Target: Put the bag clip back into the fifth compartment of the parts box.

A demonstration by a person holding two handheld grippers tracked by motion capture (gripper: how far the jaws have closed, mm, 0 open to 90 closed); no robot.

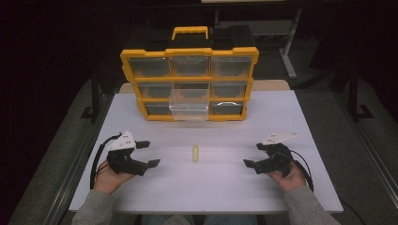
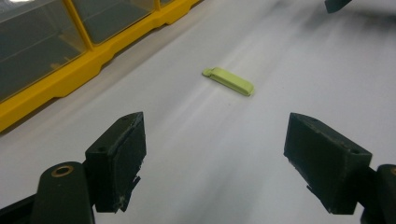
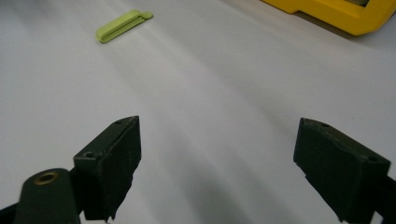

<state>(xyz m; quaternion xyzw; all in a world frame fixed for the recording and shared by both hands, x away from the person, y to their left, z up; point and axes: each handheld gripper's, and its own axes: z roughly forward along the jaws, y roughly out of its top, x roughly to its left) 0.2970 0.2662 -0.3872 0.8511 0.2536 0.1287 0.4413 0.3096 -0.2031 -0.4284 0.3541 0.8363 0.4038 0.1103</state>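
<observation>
Green clip point(image 1: 195, 153) on table, between both gaping tongs

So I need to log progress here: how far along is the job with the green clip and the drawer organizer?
Done: one clear drawer of the yellow organizer is pulled out. In hand: nothing; the left claw and right claw are both open, resting on either side of the green clip. Left: the clip lies untouched on the table, so picking it up and probably dropping it in the drawer remains.

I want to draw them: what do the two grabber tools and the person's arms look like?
Each gripper, left gripper and right gripper, is black with two blocky jaws, a pale three-cornered plate on top and a black cable looping behind. The person's sleeves are grey knit.
</observation>
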